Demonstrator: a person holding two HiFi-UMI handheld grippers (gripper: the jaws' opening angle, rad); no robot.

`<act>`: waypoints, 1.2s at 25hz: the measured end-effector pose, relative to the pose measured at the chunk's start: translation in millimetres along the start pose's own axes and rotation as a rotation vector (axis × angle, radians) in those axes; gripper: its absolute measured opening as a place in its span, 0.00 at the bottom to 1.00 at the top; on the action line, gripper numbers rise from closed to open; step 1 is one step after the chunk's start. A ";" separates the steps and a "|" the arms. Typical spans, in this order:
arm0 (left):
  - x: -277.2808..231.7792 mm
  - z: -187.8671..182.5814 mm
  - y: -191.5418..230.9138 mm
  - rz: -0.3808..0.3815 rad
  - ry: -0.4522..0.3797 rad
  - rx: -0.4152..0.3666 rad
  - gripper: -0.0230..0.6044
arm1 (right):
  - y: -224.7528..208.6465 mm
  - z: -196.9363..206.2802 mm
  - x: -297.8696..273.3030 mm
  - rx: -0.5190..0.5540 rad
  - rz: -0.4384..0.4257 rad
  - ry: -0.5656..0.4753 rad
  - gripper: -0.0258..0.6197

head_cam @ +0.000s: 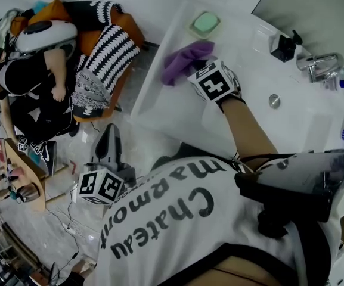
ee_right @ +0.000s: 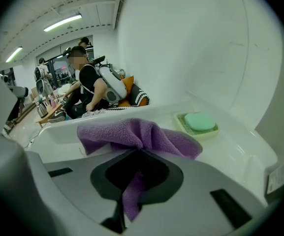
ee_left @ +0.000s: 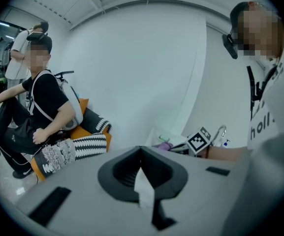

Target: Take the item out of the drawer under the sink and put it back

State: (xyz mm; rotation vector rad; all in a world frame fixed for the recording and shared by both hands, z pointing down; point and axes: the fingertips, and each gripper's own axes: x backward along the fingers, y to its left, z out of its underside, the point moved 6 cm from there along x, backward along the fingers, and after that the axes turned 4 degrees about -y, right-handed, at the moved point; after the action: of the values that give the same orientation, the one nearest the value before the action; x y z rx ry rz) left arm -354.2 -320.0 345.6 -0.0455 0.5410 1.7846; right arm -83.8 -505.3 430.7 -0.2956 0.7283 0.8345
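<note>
Reaching to upper centre with right gripper [ee_right: 141, 150], pinching purple cloth [ee_right: 132, 134] at sink [head_cam: 303, 109].
Holding left gripper [head_cam: 109, 137] lower left, pressed together; soap dish [head_cam: 205, 24] beyond cloth.

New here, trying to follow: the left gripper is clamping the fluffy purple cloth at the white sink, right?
No, the right gripper is clamping the fluffy purple cloth at the white sink; the right gripper view shows it pinched between those jaws.
</note>
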 end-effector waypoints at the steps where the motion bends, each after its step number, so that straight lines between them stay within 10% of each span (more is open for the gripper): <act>1: 1.2 0.9 3.8 0.001 0.002 0.001 0.05 | 0.5 -1.2 -0.7 0.002 0.001 -0.004 0.08; 22: 42.1 -19.4 50.8 0.102 -0.002 0.004 0.05 | 19.9 -4.7 35.7 -0.230 0.178 -0.162 0.30; 30: 51.4 -10.5 43.2 0.195 0.014 -0.008 0.05 | 44.2 -6.6 94.0 -0.368 0.217 -0.370 0.14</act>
State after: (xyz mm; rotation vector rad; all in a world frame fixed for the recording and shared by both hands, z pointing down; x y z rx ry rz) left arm -411.6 -285.3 334.9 -0.0116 0.5639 1.9776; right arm -78.1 -426.6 362.7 -0.3816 0.2591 1.1946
